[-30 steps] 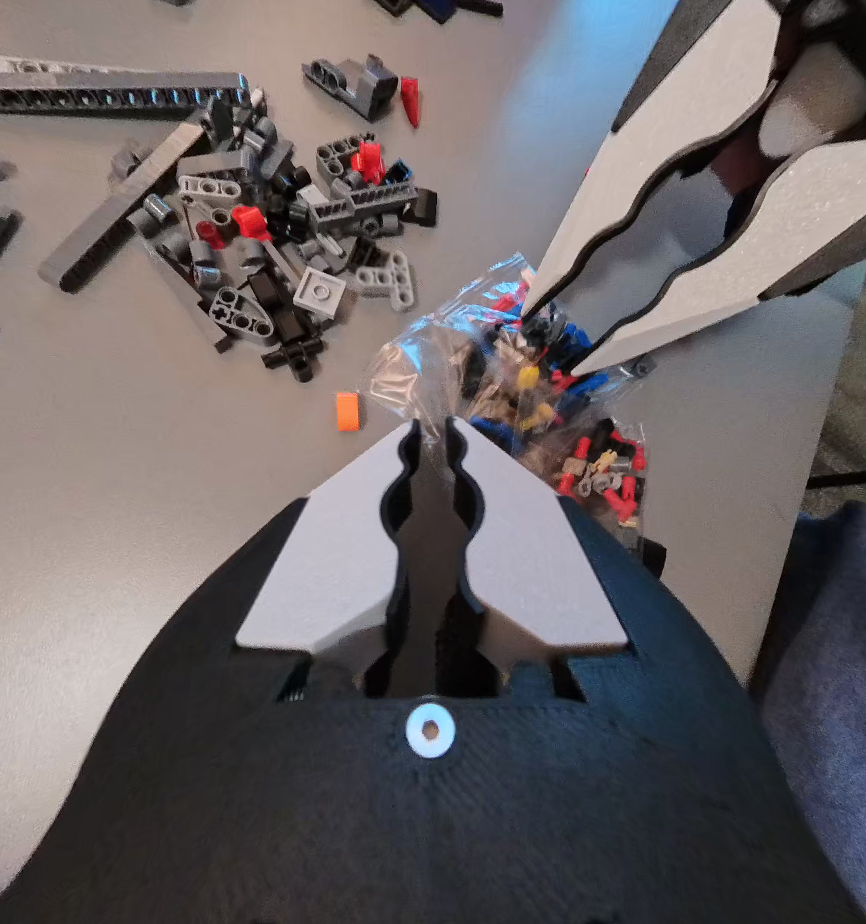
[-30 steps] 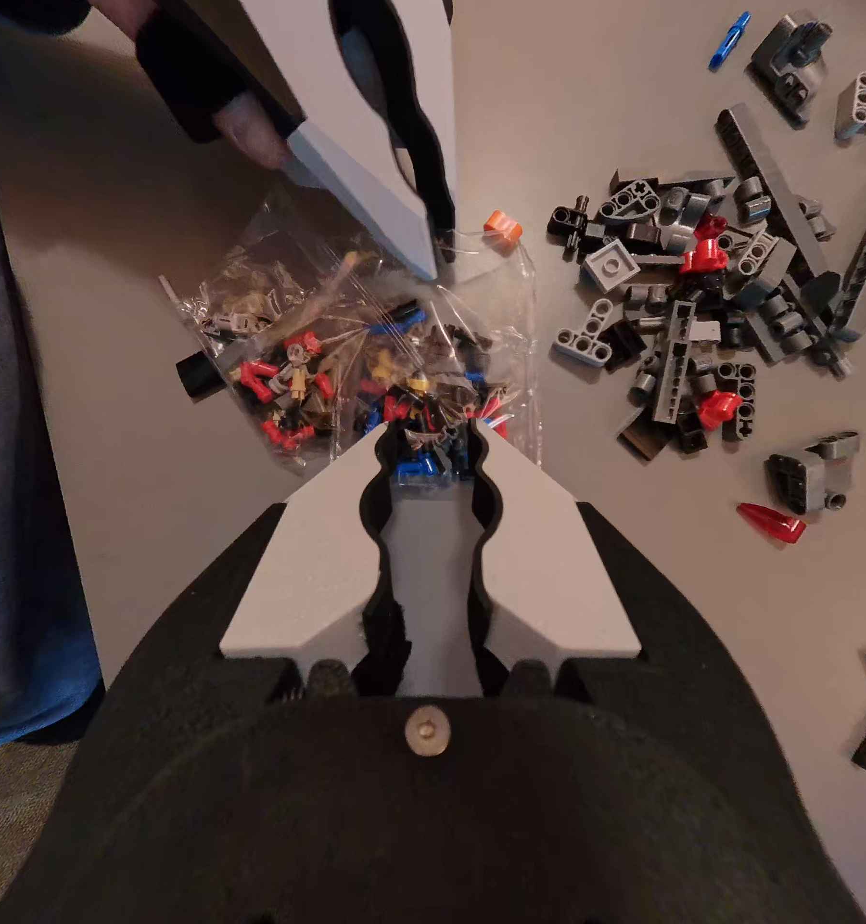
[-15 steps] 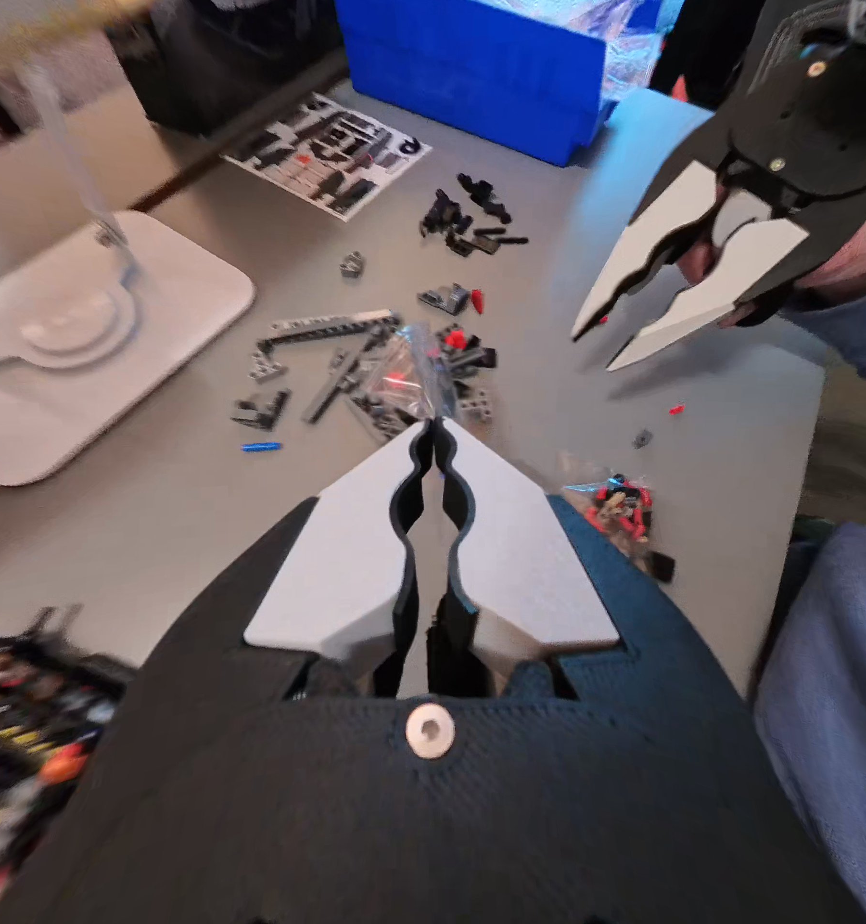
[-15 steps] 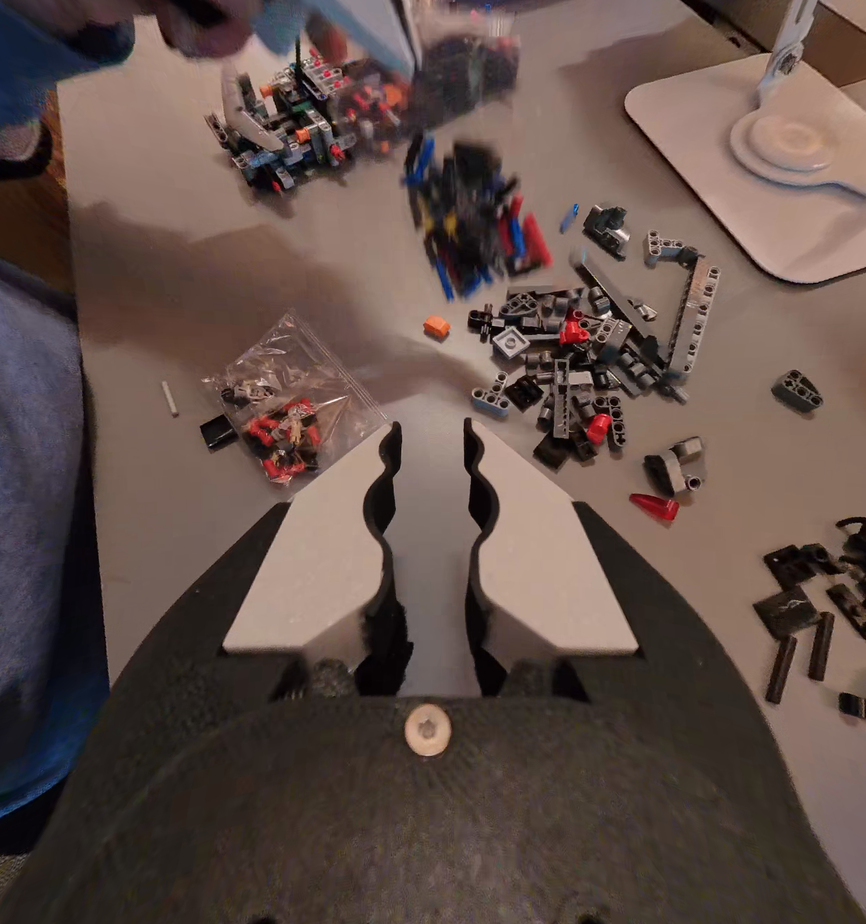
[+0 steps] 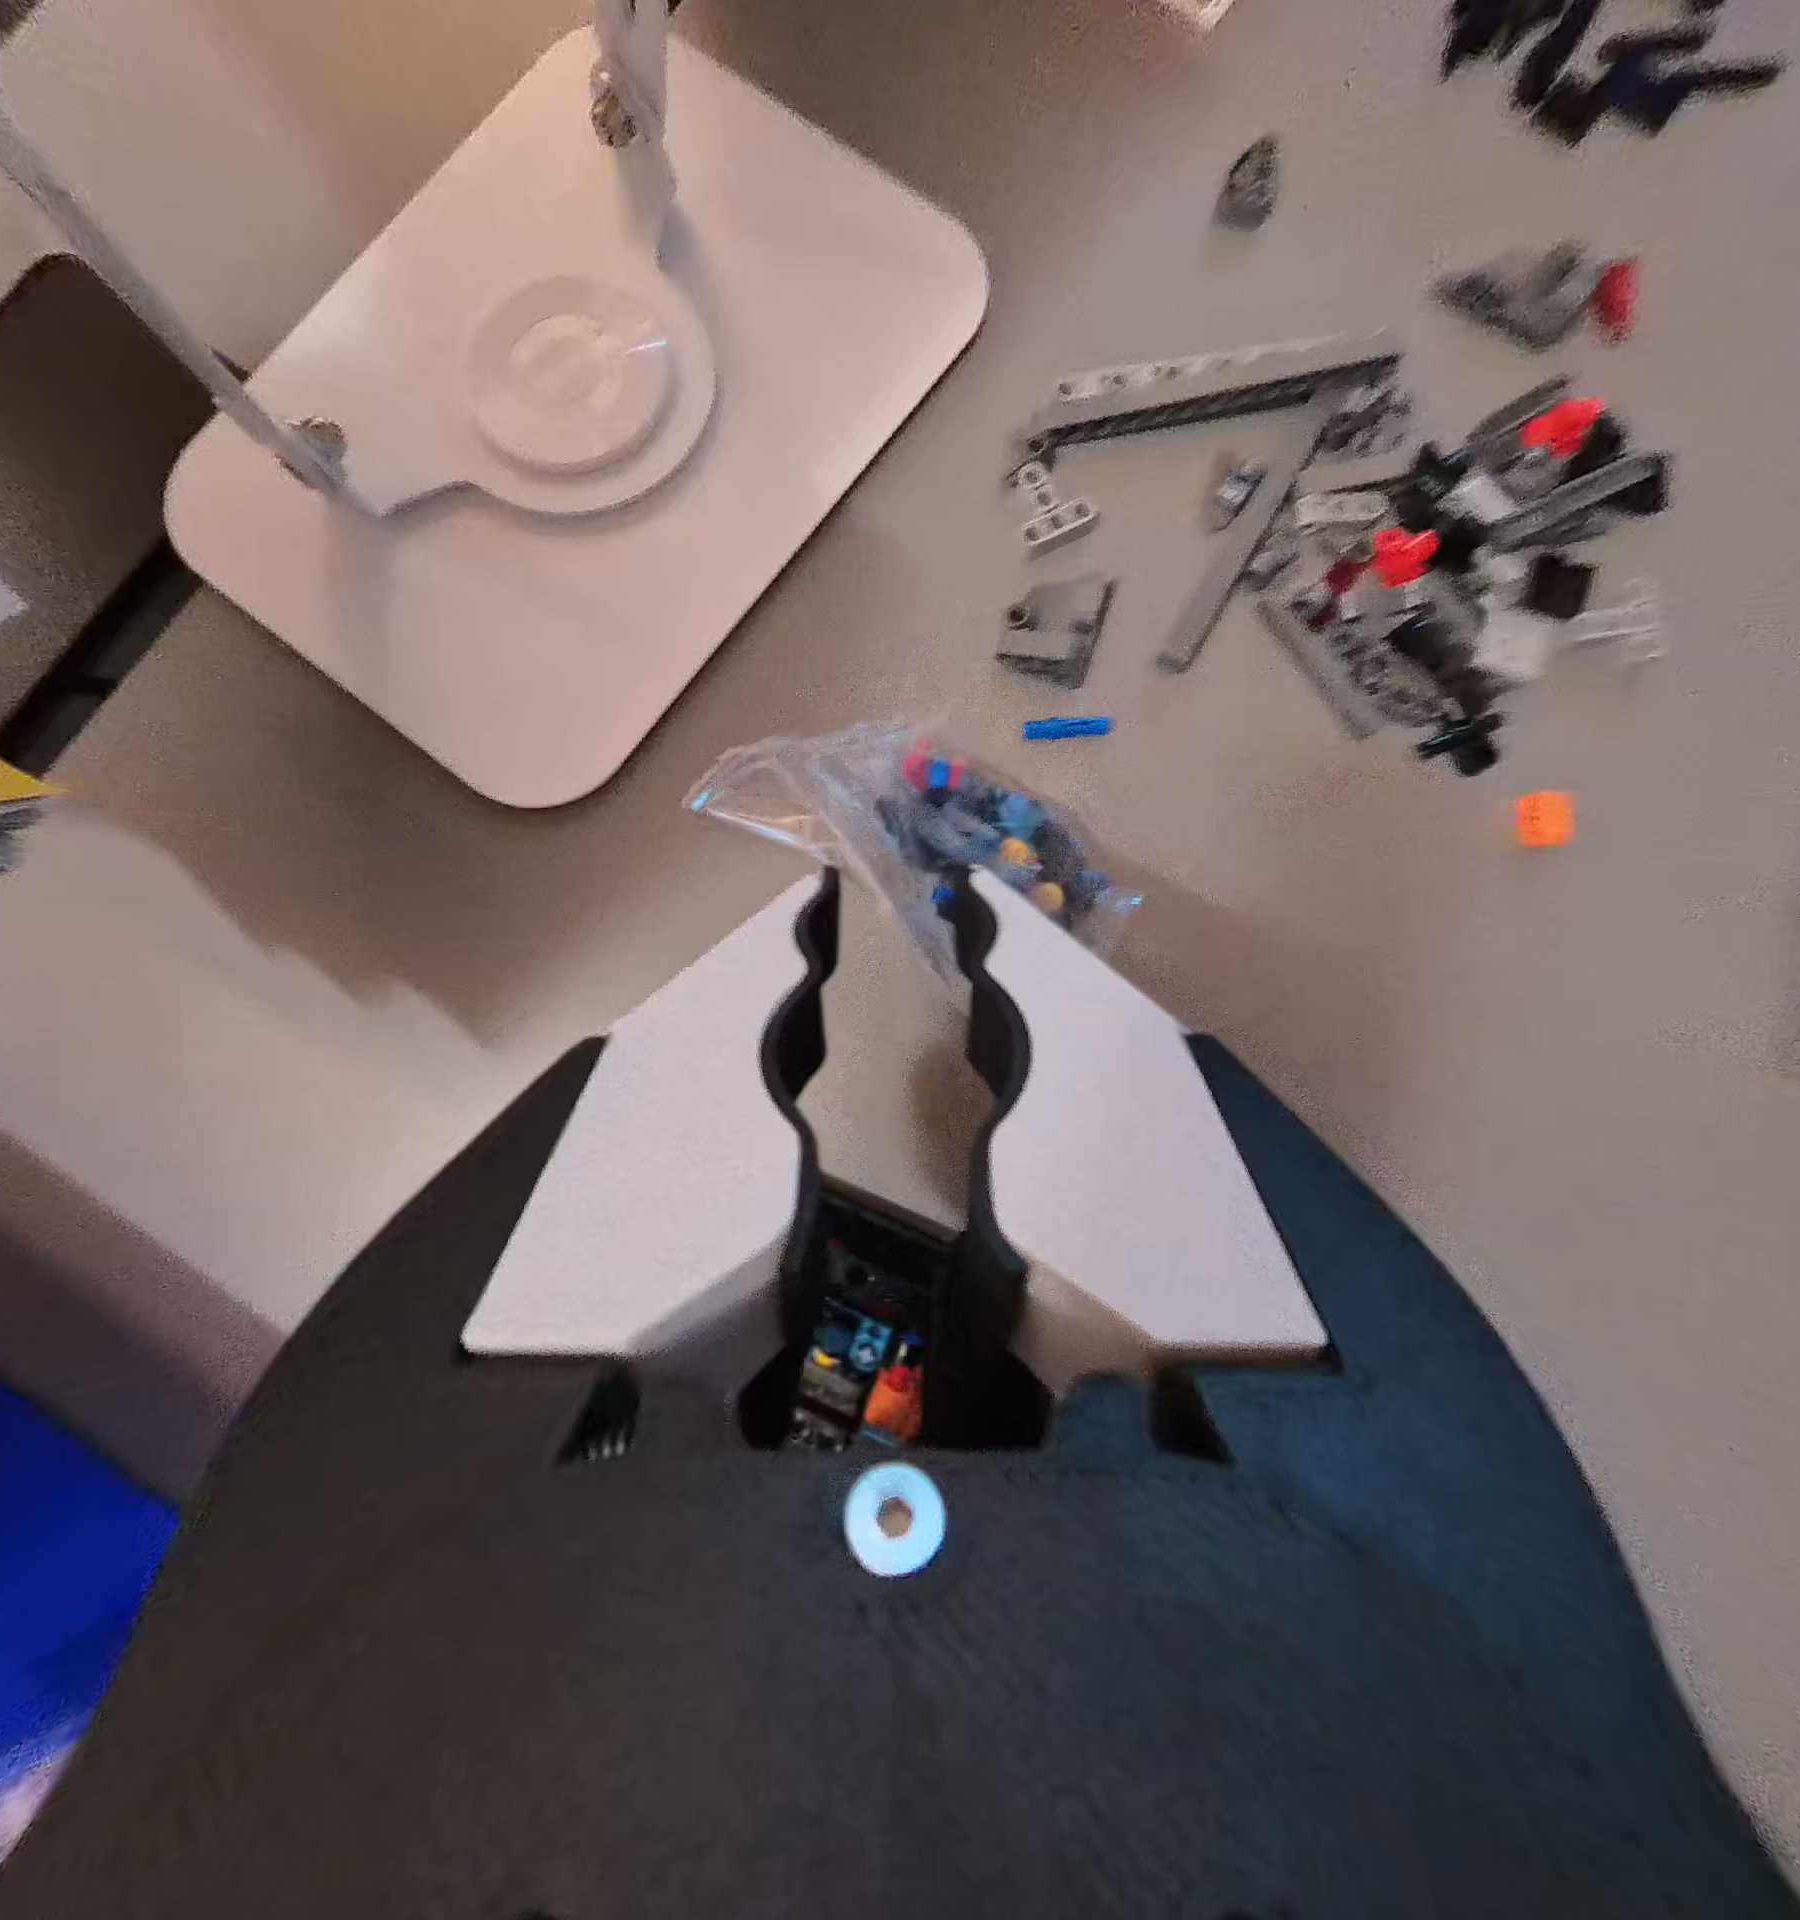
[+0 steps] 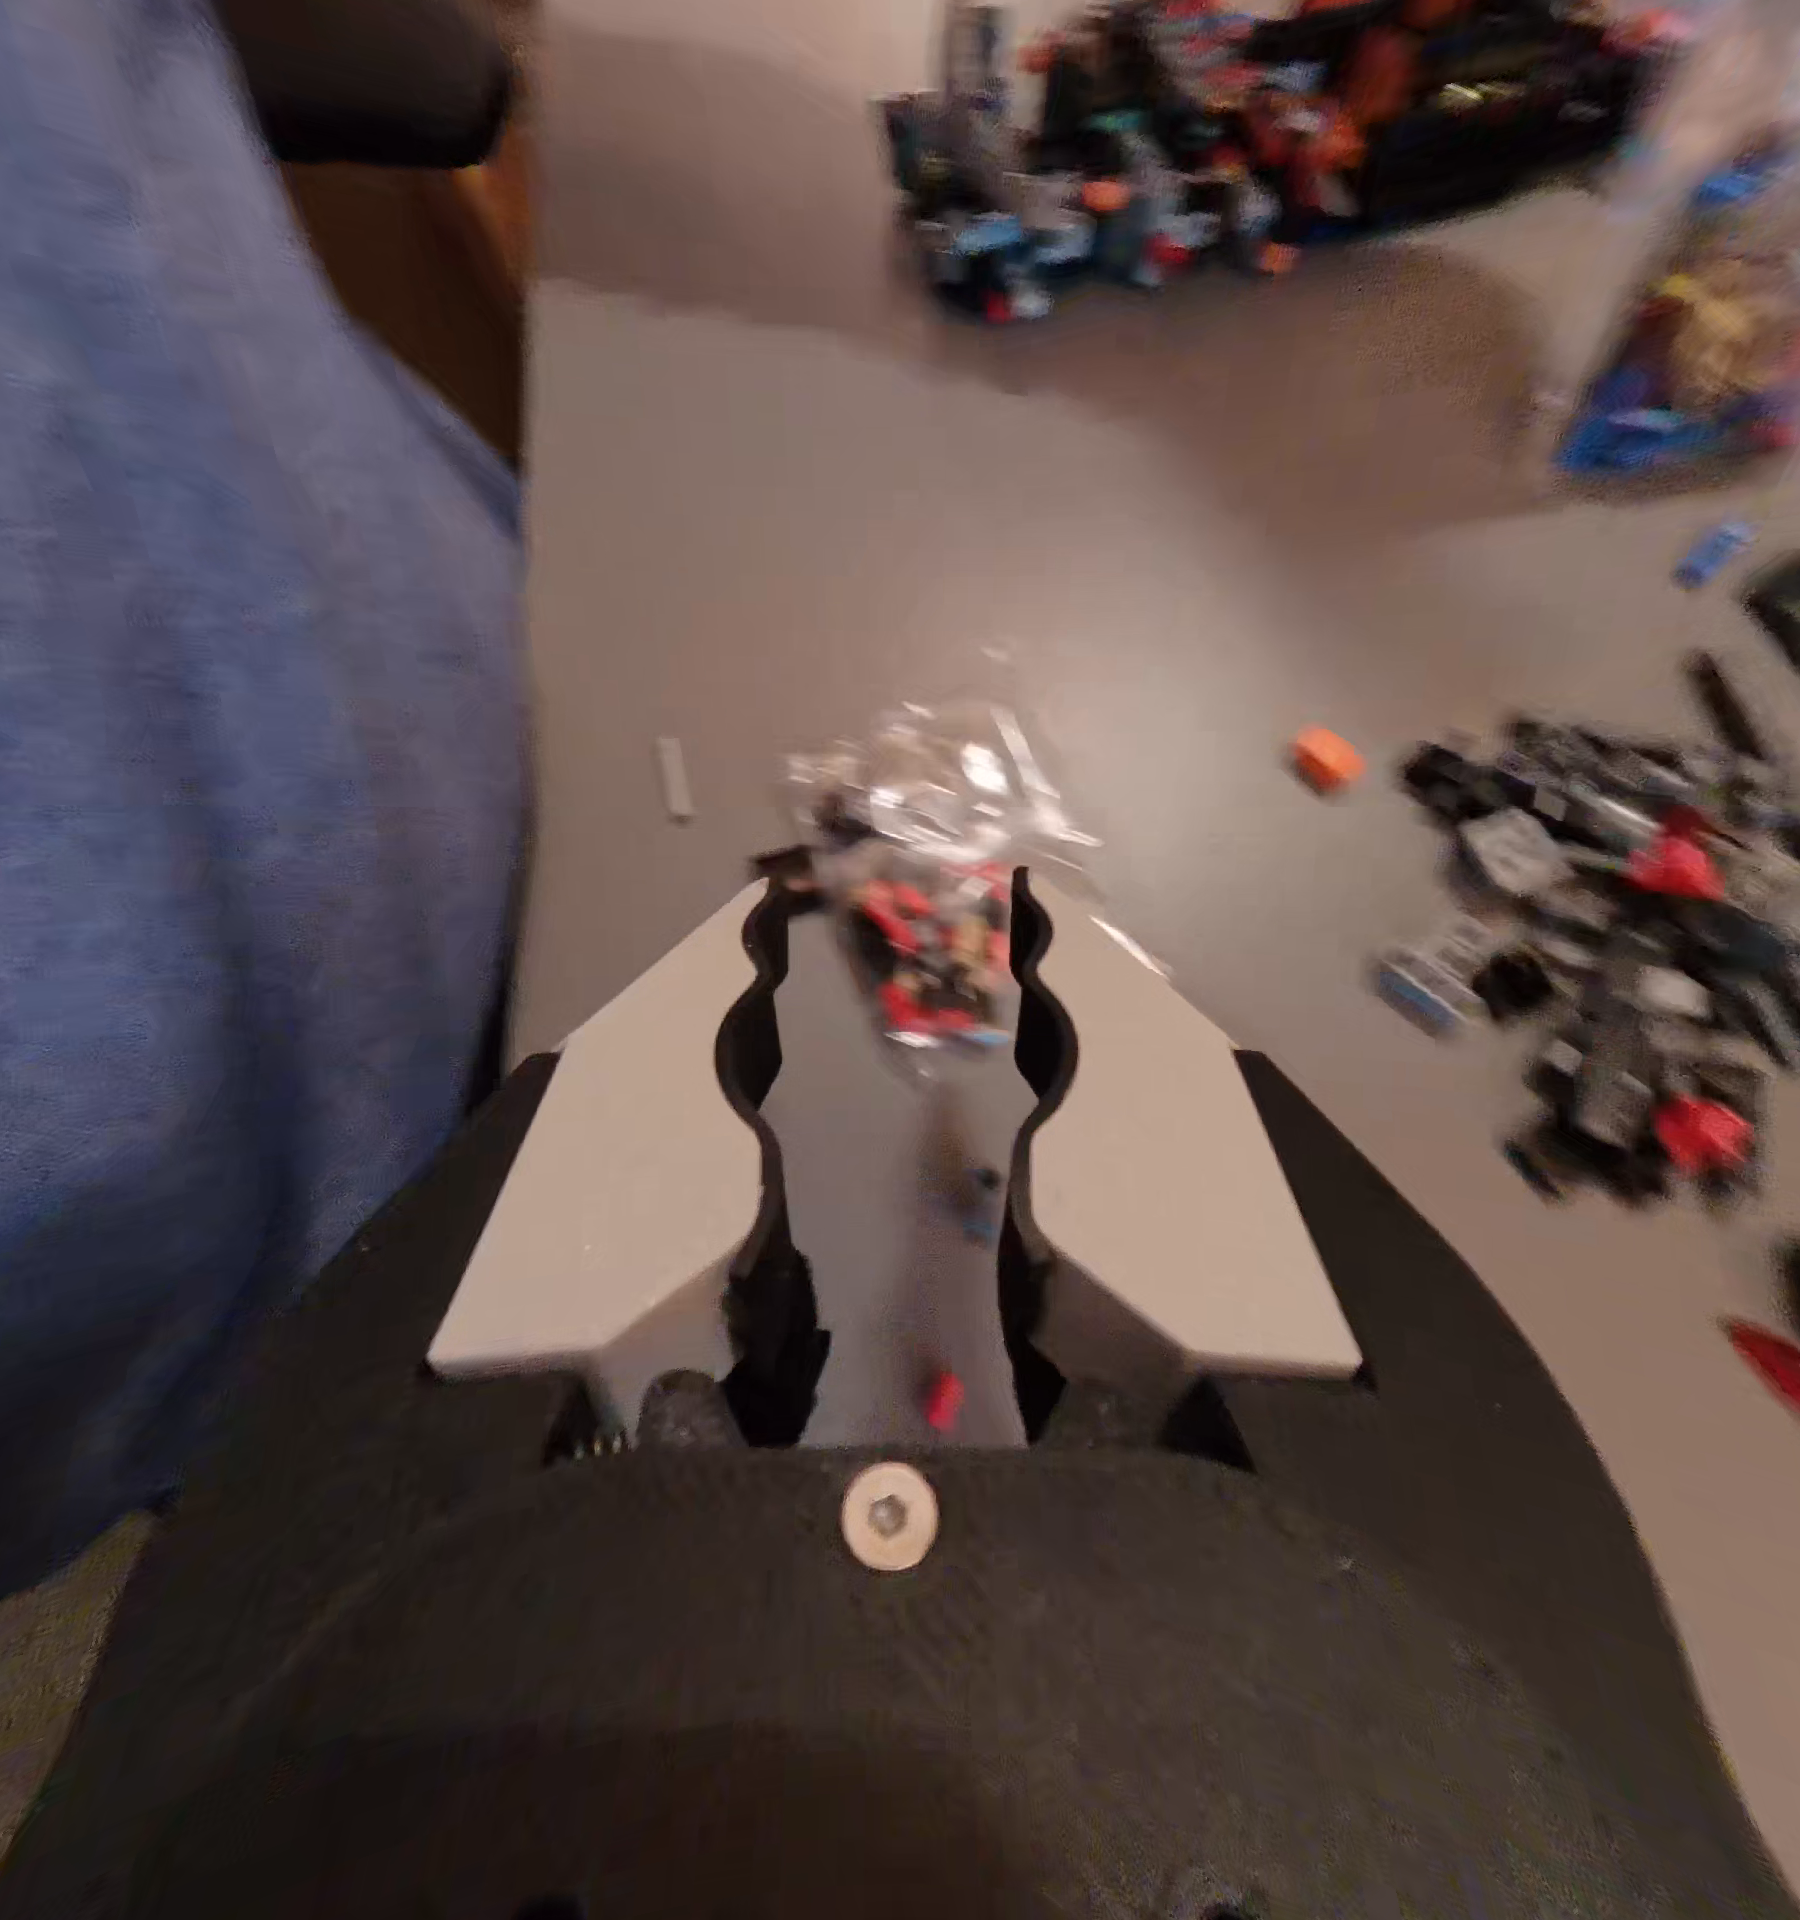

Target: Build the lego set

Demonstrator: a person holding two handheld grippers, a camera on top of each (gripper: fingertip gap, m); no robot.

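My left gripper (image 5: 894, 883) is open. A clear bag of blue, black and yellow pieces (image 5: 963, 821) sits just past its tips, one edge lying over the right fingertip. I cannot tell whether the bag touches the table. The same bag shows blurred at the upper right of the right wrist view (image 6: 1706, 343). My right gripper (image 6: 893, 881) is open, its fingers on either side of a small clear bag of red and tan pieces (image 6: 927, 935) on the grey table (image 6: 771, 520). The partly built model (image 6: 1239, 135) stands at the far end.
A pile of grey, black and red pieces (image 5: 1447, 582) (image 6: 1654, 935) lies to the right, with an orange piece (image 5: 1545, 818) (image 6: 1327, 758) beside it. A white stand base (image 5: 563, 436) is ahead left. A blue box (image 5: 23, 1507) and a person's blue sleeve (image 6: 200, 623) are close.
The left gripper lifted the blue-piece bag away, swung left towards the white stand and opened. The right gripper moved to the small red-piece bag and opened wider.
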